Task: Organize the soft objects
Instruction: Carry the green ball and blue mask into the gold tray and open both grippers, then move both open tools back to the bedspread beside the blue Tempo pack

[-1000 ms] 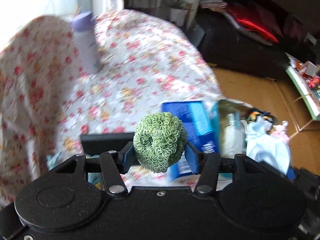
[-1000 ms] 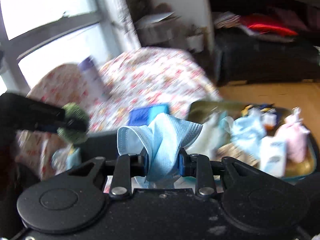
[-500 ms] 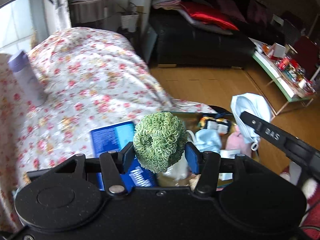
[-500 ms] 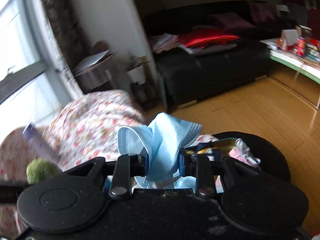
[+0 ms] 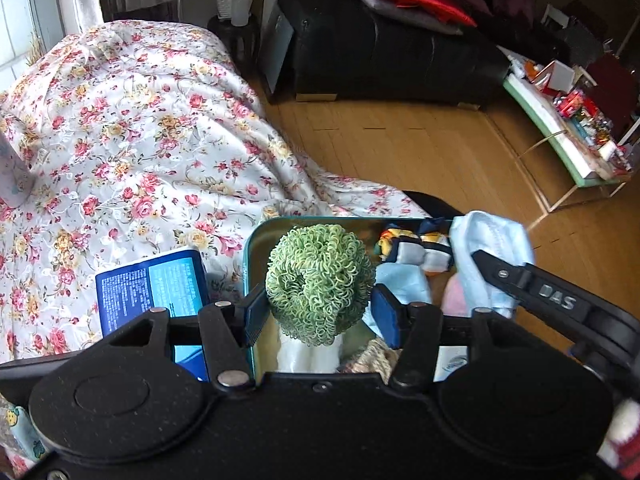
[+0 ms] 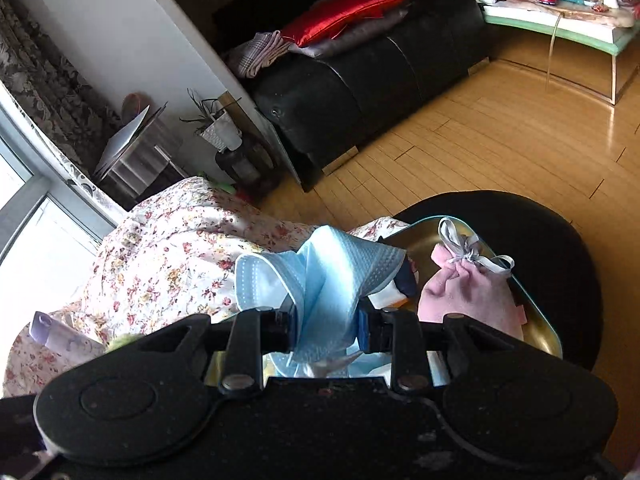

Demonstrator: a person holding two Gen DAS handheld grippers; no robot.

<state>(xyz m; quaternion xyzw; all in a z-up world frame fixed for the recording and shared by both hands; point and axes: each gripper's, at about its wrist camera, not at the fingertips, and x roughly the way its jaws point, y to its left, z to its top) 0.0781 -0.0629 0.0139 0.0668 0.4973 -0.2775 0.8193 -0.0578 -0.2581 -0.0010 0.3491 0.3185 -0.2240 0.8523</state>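
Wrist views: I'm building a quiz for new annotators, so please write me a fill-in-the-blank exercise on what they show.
The right gripper is shut on a light blue ___. In the tin, the drawstring pouch is ___. The curly ball is ___.
Missing: mask; pink; green.
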